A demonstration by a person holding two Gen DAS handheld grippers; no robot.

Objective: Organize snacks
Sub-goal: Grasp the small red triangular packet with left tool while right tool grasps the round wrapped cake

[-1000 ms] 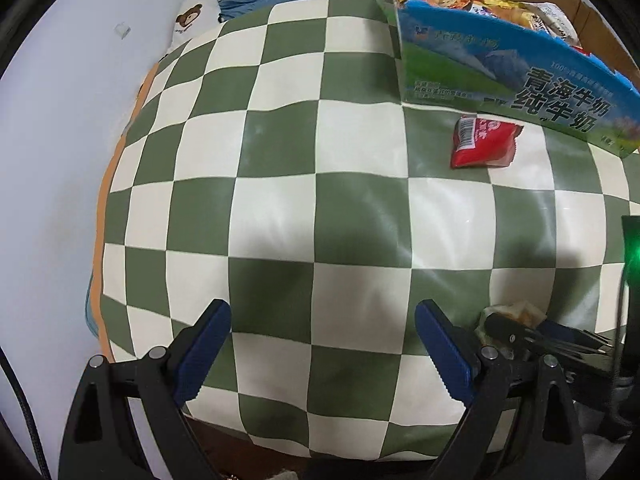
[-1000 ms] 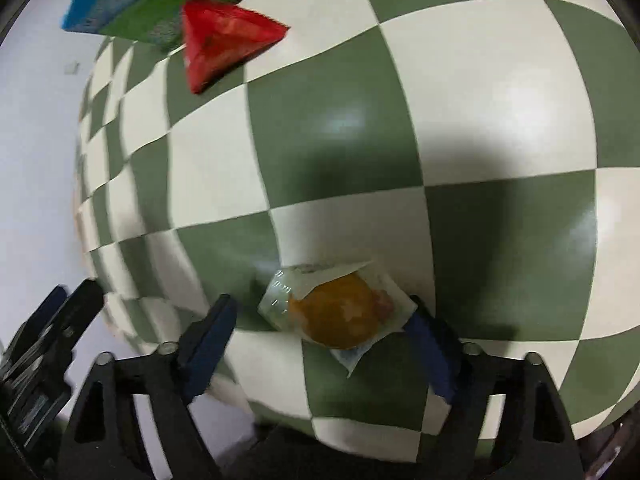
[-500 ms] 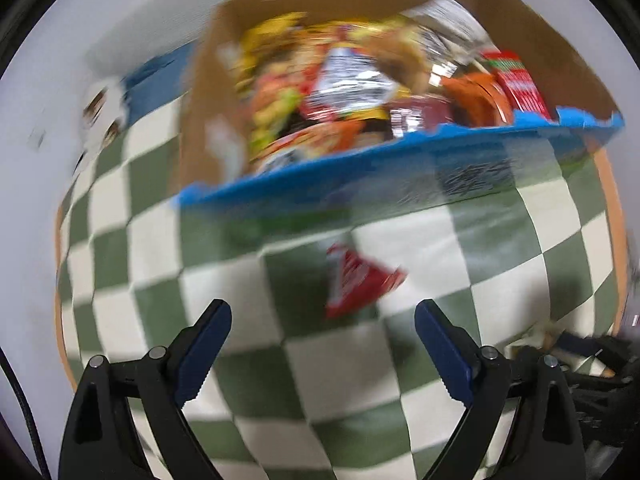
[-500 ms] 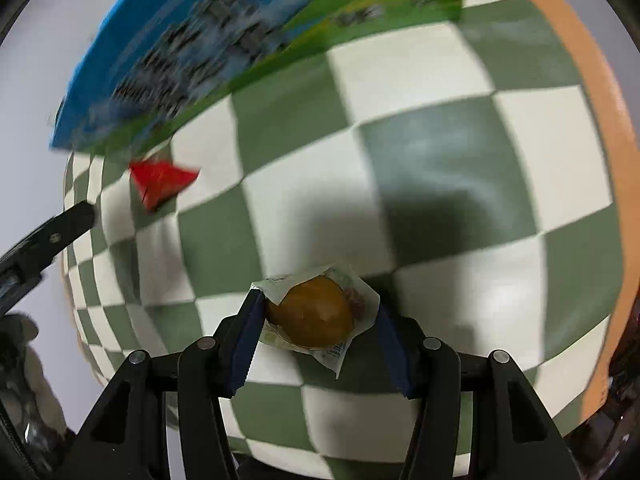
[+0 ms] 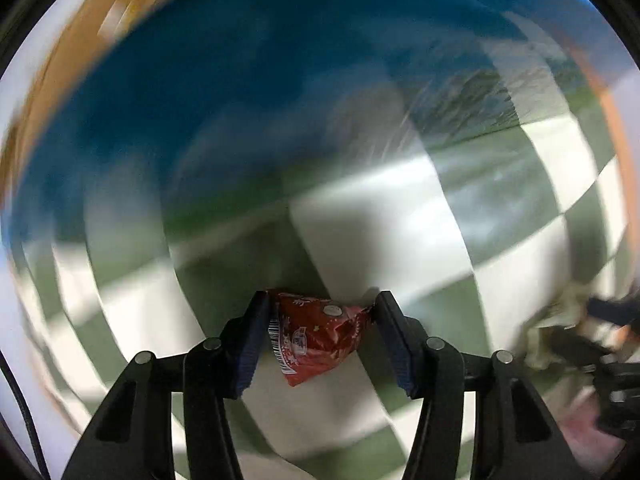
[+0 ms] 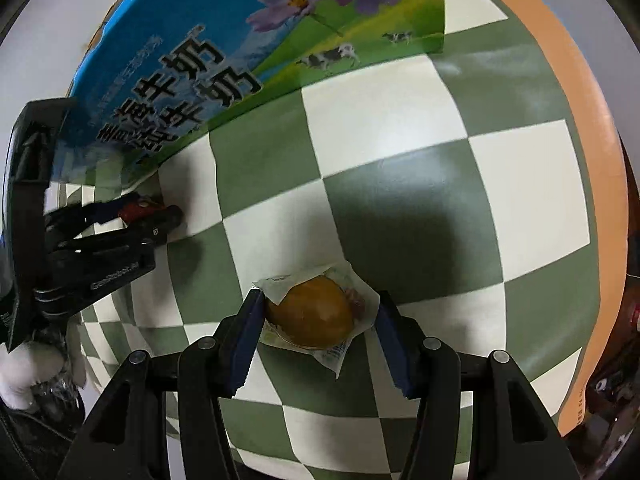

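My left gripper (image 5: 318, 308) points straight down at the checked cloth, and its jaws are closing on a red snack packet (image 5: 316, 340). Both blue pads touch the packet's ends. The right wrist view shows that same gripper (image 6: 152, 216) low beside the box, with a bit of red packet (image 6: 134, 210) between its fingers. My right gripper (image 6: 318, 304) is shut on a round brown snack in a clear wrapper (image 6: 316, 316), held a little above the cloth. The blue and green milk carton box (image 6: 192, 60) stands close behind both grippers; its wall fills the blurred left wrist view (image 5: 240, 80).
A green and white checked cloth (image 6: 520, 200) covers the table, with an orange border (image 6: 580, 120) along its right edge. Something white (image 6: 28, 368) shows at the lower left beyond the cloth. The left wrist view is heavily blurred.
My left gripper swept across to the red packet by the box, dropped onto it and shut around it. My right gripper closed on the wrapped brown snack and lifted it nearer the box.
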